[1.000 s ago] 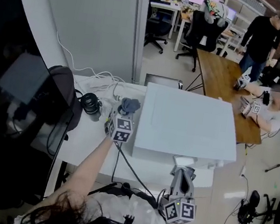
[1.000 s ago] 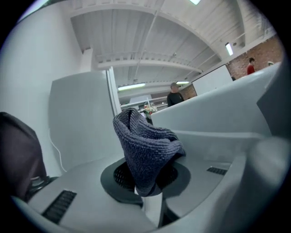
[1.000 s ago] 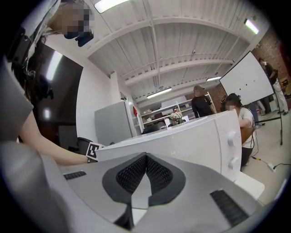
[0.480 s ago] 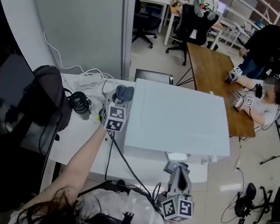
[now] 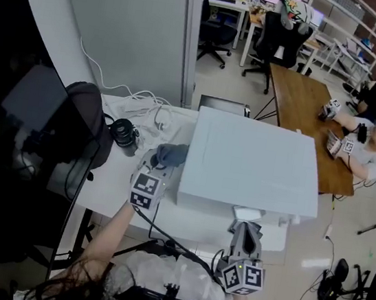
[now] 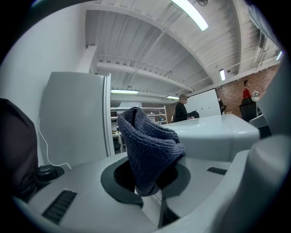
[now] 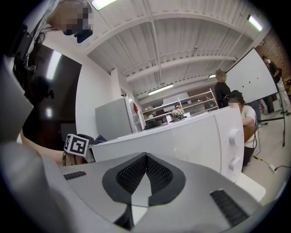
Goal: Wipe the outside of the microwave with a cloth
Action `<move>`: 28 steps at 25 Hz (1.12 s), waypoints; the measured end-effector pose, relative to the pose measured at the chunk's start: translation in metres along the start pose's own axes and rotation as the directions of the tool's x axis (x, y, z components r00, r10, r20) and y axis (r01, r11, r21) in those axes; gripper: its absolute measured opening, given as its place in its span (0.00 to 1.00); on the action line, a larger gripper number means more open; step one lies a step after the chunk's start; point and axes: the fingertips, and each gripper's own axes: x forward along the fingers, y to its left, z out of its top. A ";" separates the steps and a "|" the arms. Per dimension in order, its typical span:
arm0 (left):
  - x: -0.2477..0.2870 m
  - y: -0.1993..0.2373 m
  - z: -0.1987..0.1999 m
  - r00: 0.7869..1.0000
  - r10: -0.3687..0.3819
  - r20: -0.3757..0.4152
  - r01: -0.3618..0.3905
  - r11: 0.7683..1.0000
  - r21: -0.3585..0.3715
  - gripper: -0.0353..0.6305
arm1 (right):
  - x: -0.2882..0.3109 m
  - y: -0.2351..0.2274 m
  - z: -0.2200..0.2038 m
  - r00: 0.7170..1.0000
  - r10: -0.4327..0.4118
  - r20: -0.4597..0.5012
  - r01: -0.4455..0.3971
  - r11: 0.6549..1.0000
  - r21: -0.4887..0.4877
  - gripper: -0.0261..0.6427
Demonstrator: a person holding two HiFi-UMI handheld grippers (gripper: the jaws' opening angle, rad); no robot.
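Cloth (image 6: 148, 150) clamped tight in the left gripper (image 6: 150, 182): the dark blue knit bunches up out of the closed jaws, with the white microwave (image 6: 213, 132) just to its right. From the head view, that left gripper (image 5: 164, 163) presses the cloth (image 5: 171, 154) against the left side wall of the microwave (image 5: 252, 165), about halfway along it. Half a second ago the cloth sat near the rear left corner, so it has slid forward along the side toward the person. The right gripper (image 5: 245, 229) hangs low at the microwave's front edge, much where it was before. In its own view the right gripper (image 7: 146, 175) has its jaws closed on nothing, and the microwave (image 7: 182, 141) front with two round knobs (image 7: 234, 150) lies beyond them. Out on the white table (image 5: 110, 183), a black camera lens (image 5: 126, 134) stands near the left gripper, white cables (image 5: 146, 105) lie behind it, and a black bag (image 5: 88, 121) sits at the far left.
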 end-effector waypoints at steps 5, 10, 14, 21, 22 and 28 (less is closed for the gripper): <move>-0.052 -0.032 -0.018 0.999 -0.019 -0.036 0.017 0.998 -0.064 0.12 | 0.002 0.005 -0.005 0.999 0.042 -0.030 -0.042 0.999 -0.011 0.06; -0.085 -0.058 -0.047 0.996 -0.027 -0.085 0.015 0.989 -0.149 0.12 | 0.003 0.007 -0.013 0.996 0.067 -0.056 -0.068 0.997 -0.021 0.06; -0.079 -0.045 -0.059 0.995 0.022 -0.100 -0.038 0.986 -0.161 0.12 | 0.005 0.009 -0.013 0.995 0.078 -0.065 -0.080 0.997 -0.022 0.06; -0.012 0.010 -0.053 0.986 0.146 -0.087 -0.152 0.985 -0.076 0.12 | 0.009 0.005 -0.009 0.997 0.063 -0.049 -0.065 0.998 -0.022 0.06; -0.001 0.018 -0.050 0.984 0.159 -0.080 -0.164 0.984 -0.064 0.12 | 0.011 0.005 -0.007 0.997 0.063 -0.044 -0.064 0.998 -0.028 0.06; 0.063 0.057 -0.045 0.975 0.205 -0.084 -0.208 0.978 -0.032 0.12 | 0.018 0.020 0.011 0.995 0.102 0.001 -0.101 0.986 -0.135 0.06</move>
